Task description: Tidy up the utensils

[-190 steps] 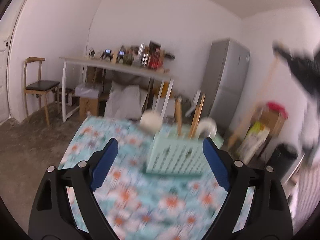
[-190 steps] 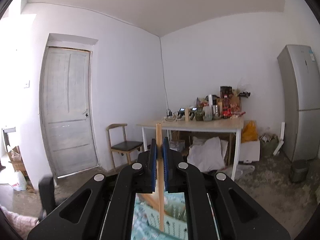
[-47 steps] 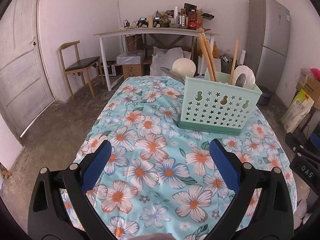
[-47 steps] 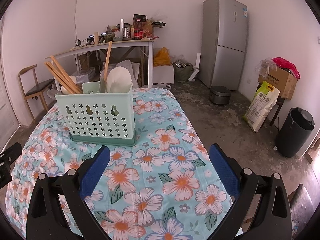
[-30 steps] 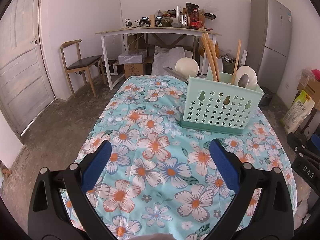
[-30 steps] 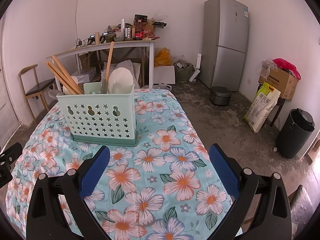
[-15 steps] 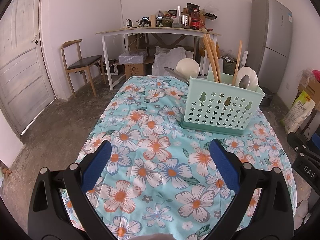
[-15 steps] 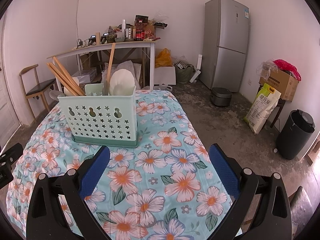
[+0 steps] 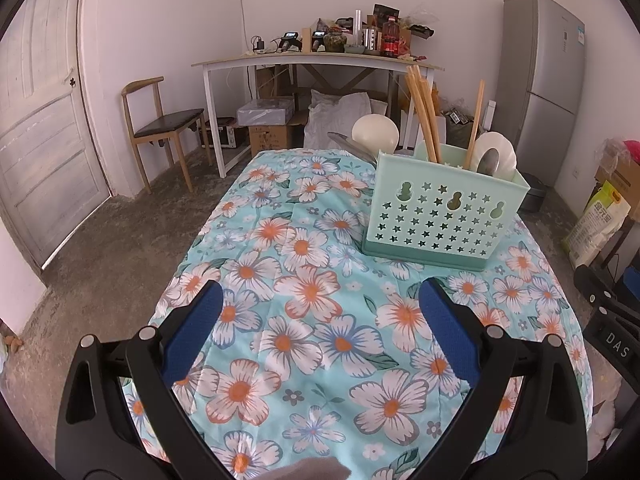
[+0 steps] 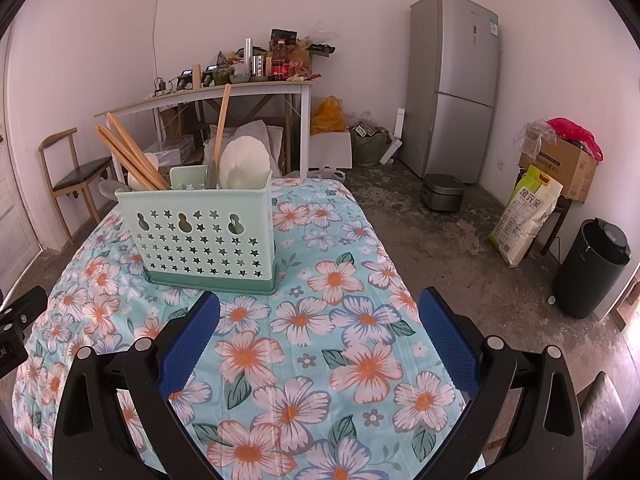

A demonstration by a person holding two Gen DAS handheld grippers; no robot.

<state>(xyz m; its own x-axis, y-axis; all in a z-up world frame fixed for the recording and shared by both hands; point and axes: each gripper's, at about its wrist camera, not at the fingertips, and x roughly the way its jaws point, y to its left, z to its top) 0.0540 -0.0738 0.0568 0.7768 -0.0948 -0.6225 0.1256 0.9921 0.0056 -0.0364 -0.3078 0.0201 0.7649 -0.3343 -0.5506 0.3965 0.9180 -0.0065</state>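
A mint-green utensil holder (image 9: 442, 216) (image 10: 206, 240) with star-shaped holes stands on the flowered tablecloth (image 9: 312, 300) (image 10: 340, 320). Wooden chopsticks (image 9: 422, 110) (image 10: 128, 158), a single wooden stick (image 9: 476, 120) (image 10: 221, 120), white spoons (image 9: 496, 156) (image 10: 244, 166) and a metal spoon stand in it. My left gripper (image 9: 320, 316) hovers wide open over the cloth, short of the holder. My right gripper (image 10: 320, 316) is open too, just right of and in front of the holder. Neither holds anything.
A white desk (image 9: 316, 62) piled with clutter, a wooden chair (image 9: 160, 128), boxes and a grey fridge (image 10: 456, 84) stand beyond the table. A black bin (image 10: 592, 268), a rice bag (image 10: 524, 216) and a cardboard box (image 10: 560, 164) sit on the floor to the right.
Six seconds ago my right gripper was shut on a wooden stick; now it is open and the stick stands in the holder. Both grippers have since edged slightly nearer the holder.
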